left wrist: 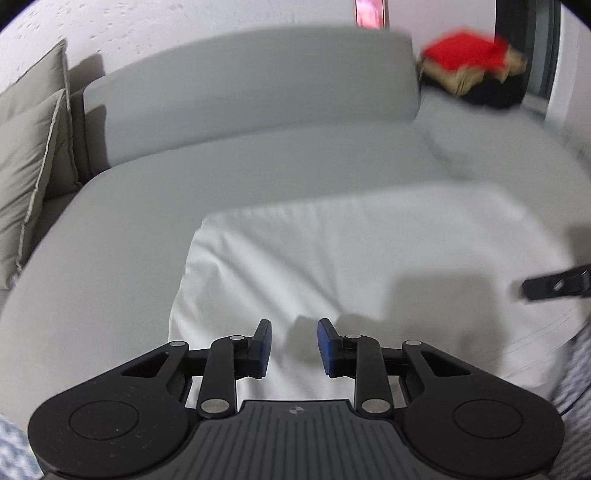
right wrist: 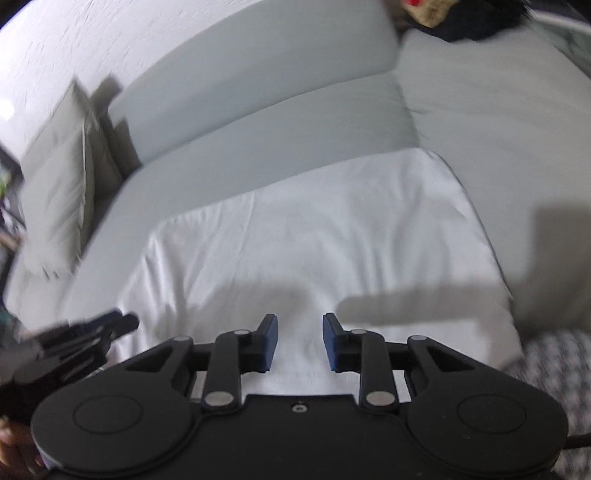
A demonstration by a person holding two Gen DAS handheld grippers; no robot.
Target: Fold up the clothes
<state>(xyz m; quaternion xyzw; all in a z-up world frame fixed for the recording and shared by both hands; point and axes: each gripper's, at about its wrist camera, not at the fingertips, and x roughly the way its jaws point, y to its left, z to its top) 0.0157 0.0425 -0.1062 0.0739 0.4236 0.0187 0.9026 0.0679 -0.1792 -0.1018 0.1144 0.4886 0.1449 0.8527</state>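
You are holding both the left tongs [left wrist: 294, 347] and right tongs [right wrist: 300, 341] released, gripping nothing, over the soft, light white folded cotton garment [left wrist: 351, 266] lying just beneath; it is looking limp, so pinch an edge.

Even, soft indoor light. Grey tool shadows fall on the white cloth [left wrist: 351, 258]. Motion blur throughout; fisheye bending, dark vignette at corners.

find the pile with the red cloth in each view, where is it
Left wrist: upper right, the pile with the red cloth sits on the sofa's far end.
Right wrist: top edge right of centre, only a sliver of it shows.
Shared landmark: the white garment spread on the seat.
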